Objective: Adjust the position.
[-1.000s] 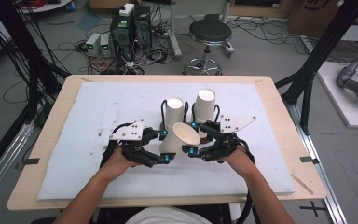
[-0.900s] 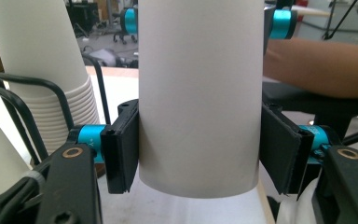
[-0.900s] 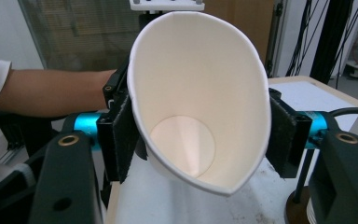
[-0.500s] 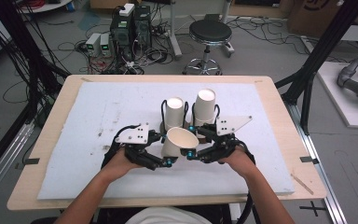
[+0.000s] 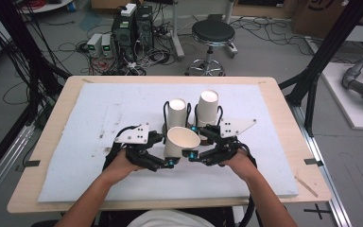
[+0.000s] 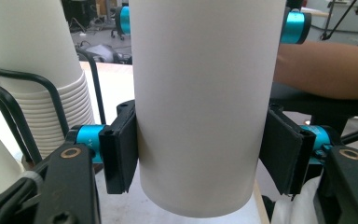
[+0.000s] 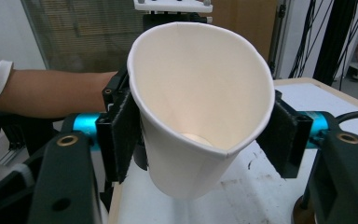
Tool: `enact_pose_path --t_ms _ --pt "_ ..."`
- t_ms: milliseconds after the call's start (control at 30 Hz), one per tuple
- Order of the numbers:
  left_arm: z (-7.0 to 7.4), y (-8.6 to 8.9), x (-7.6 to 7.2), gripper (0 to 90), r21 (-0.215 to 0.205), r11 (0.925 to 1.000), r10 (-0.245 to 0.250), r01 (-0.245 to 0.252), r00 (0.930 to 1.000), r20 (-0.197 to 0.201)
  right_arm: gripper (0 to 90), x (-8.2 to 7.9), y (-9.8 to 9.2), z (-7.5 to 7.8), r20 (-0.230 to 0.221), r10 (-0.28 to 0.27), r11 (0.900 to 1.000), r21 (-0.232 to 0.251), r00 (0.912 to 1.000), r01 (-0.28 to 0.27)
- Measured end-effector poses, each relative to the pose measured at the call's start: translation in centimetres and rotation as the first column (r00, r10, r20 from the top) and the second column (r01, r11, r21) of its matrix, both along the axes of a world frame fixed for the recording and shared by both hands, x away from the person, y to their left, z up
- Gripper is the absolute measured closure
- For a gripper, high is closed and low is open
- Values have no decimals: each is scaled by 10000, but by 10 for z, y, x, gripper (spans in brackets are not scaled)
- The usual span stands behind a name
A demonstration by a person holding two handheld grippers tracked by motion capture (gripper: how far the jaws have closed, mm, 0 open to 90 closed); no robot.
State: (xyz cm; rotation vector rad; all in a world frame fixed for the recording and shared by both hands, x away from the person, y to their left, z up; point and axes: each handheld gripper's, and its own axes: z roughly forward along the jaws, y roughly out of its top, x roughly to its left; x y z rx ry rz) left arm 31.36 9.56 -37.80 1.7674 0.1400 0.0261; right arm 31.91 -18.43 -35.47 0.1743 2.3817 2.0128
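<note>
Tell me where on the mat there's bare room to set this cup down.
Free: the white mat left of the left claw, and its right side between the right claw and the table edge. Crowded: the middle, where the held paper cup sits just in front of the two cup stacks.

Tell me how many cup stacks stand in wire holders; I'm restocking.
2: left stack behind the held cup, right stack beside it. None seems hidden.

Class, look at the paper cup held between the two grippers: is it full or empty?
Empty. The right gripper view looks into the paper cup's open mouth: bare white walls and the bare bottom, with nothing inside.
</note>
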Motion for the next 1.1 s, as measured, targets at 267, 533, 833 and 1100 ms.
enact_pose_path --t_ms 267,533,833,1100 --pt "-4 -6 -1 338 472 9989 1 -4 10000 58 379 2 -2 5 -102 69 9997 -243 9999 -72" --pt "-2 -4 0 353 216 9998 51 -52 10000 49 257 0 1 4 -423 -125 9999 56 9990 128" --pt "-1 -4 -1 353 -13 10000 -86 86 10000 4 214 -2 10 -1 -801 -4 9994 357 9968 33" --pt "-3 -7 -2 352 -3 9998 -186 186 9998 -44 269 -3 14 0 -511 31 9982 596 9987 0"
